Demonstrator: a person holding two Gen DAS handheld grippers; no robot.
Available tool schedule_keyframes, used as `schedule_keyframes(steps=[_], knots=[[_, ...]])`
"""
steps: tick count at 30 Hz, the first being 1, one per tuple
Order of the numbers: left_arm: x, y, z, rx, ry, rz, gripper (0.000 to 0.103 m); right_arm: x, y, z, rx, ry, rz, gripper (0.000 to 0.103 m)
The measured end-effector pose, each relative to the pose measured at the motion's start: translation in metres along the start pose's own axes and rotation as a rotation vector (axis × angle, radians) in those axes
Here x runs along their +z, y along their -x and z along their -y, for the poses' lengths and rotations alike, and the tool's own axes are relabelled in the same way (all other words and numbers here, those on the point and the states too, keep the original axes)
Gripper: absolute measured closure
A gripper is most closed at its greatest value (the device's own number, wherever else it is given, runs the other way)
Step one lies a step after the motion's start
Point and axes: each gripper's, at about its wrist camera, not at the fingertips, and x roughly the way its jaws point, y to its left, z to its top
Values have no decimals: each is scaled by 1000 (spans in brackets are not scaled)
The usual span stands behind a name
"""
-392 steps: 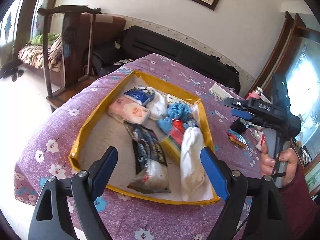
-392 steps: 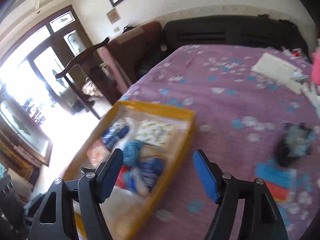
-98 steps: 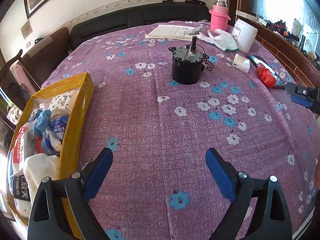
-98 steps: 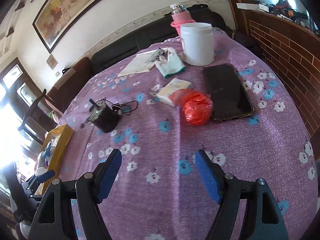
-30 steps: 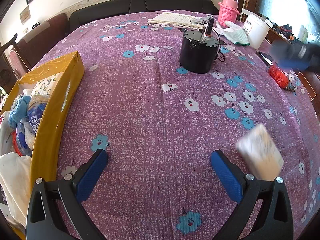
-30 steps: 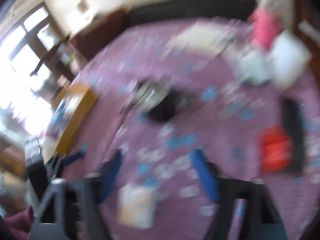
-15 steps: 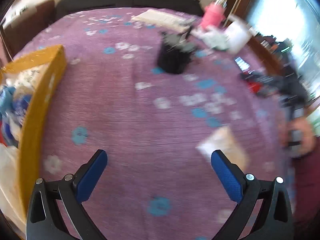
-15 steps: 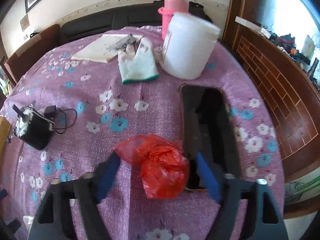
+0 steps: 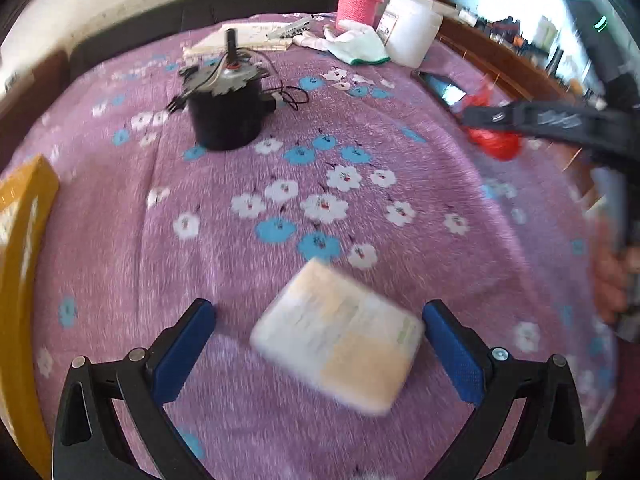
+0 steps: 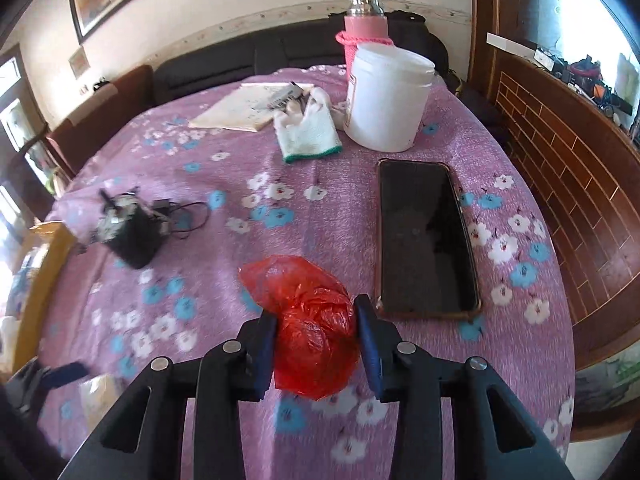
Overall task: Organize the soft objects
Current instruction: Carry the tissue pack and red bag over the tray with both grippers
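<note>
right gripper (image 10: 316, 342) pinched onto the red plastic bag (image 10: 310, 332) beside the phone (image 10: 424, 236). left gripper (image 9: 320, 336) spread wide, empty, straddling the tissue pack (image 9: 340, 340), long axis diagonal; yellow box (image 9: 20, 264) off to its left

A crumpled red bag (image 10: 314, 332) is lying on the table, squeezed between blue pads (image 10: 266, 344). A pale tissue pack (image 9: 338, 338) is lying flat, blurred, nearer the yellow box (image 9: 18, 280).
</note>
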Motion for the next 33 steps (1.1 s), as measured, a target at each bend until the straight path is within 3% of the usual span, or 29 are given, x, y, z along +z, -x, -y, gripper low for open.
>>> schedule_keyframes(steps=[2,5,7,16,24,33], knots=[[0,-1,7,35,-21,20,4,-2,8,-3,20,-2,6,64],[-1,9,0,12,-12,44,33,-7,22,-16,30,23,21,64],[-2,17,-15,-67,55,44,33,-10,28,-27,34,43,29,64],[-29,81,-92,-166,281,171,32,-18,42,-96,100,148,30,64],[-77,139,-183,-29,475,270,32,-25,41,-186,187,276,9,64],[-122,141,-268,83,653,249,31,-35,27,-291,258,427,-27,63]])
